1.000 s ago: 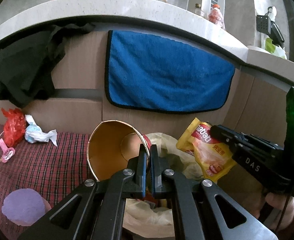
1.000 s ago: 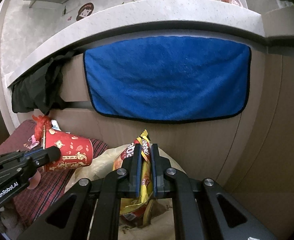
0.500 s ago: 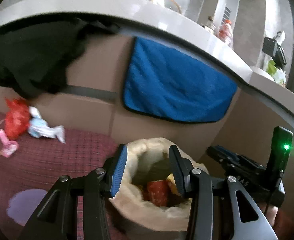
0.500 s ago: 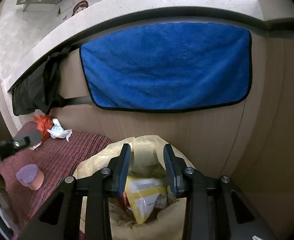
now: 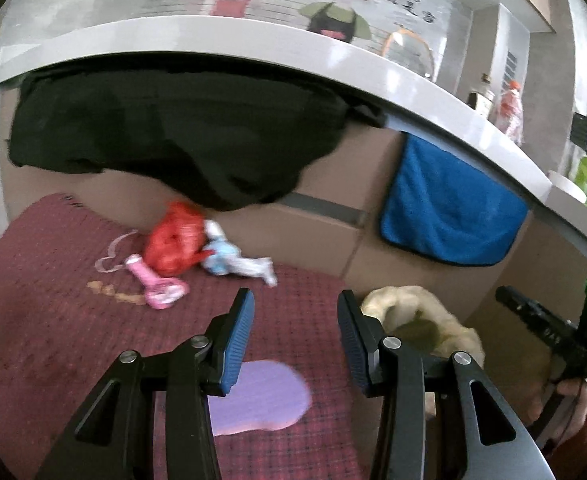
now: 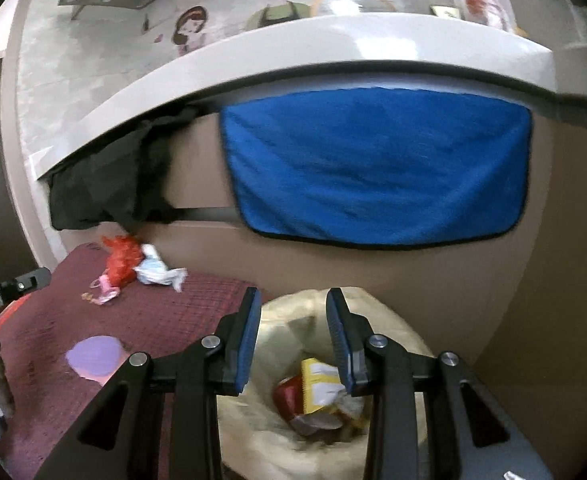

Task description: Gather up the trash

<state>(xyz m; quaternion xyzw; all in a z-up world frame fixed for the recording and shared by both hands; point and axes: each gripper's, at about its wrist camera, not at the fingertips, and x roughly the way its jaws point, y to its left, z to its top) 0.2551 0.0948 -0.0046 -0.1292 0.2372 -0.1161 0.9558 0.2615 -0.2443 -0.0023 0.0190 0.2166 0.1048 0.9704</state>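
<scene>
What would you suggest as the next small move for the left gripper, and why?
Probably ease the left gripper forward toward the red crumpled wrapper on the plaid cloth. Its jaws stand open and empty, the cup and snack packet already lie in the trash bag, and that wrapper lies uncollected by the wall.

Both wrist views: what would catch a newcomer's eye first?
The blue towel hanging under the counter edge dominates the right wrist view. Below it, the beige trash bag gapes open with a yellow wrapper inside. In the left wrist view, red crumpled trash lies on the maroon plaid cloth.
</scene>
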